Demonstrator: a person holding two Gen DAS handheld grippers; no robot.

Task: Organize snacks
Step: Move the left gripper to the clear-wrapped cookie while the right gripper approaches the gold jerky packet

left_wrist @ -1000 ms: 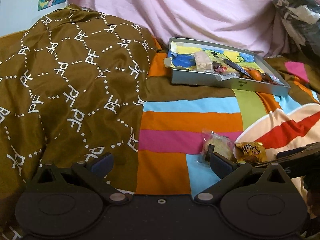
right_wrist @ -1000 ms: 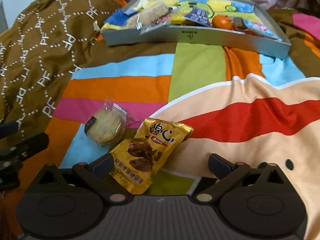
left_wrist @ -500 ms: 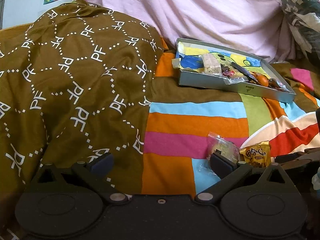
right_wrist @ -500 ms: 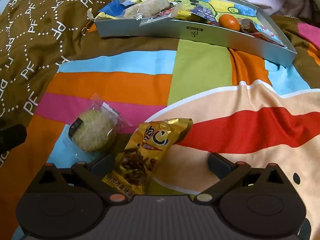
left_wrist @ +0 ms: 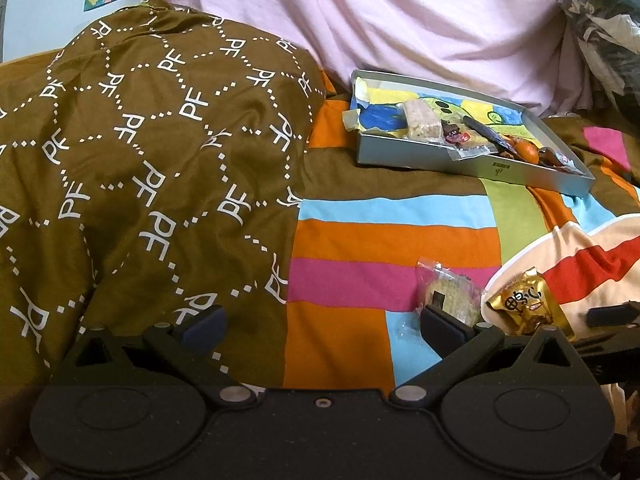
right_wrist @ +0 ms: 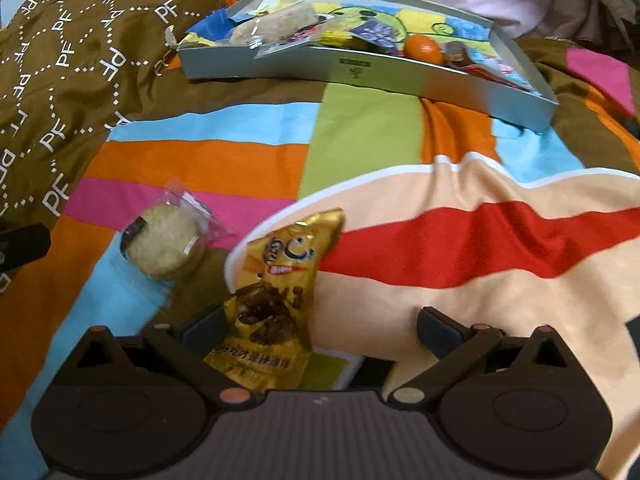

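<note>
A gold snack packet [right_wrist: 276,292] lies on the striped bedspread, its lower end between the jaws of my open right gripper [right_wrist: 322,326], close to the left finger. A round cookie in clear wrap [right_wrist: 166,244] lies just left of it. In the left wrist view the cookie [left_wrist: 448,296] and gold packet [left_wrist: 528,308] lie ahead on the right. My left gripper [left_wrist: 322,326] is open and empty; its right finger [left_wrist: 444,326] is just in front of the cookie. A grey tray [right_wrist: 400,76] with several snacks sits further back; it also shows in the left wrist view [left_wrist: 472,160].
A brown patterned duvet [left_wrist: 140,180] is heaped on the left. A pink sheet [left_wrist: 380,20] rises behind the tray. An orange [right_wrist: 424,48] lies among the tray's snacks. The right gripper's finger [left_wrist: 612,314] shows at the right edge of the left wrist view.
My right gripper has moved forward over the gold packet, so the packet now reaches between its jaws. The left gripper has drifted left and lifted slightly. Both stay open.
</note>
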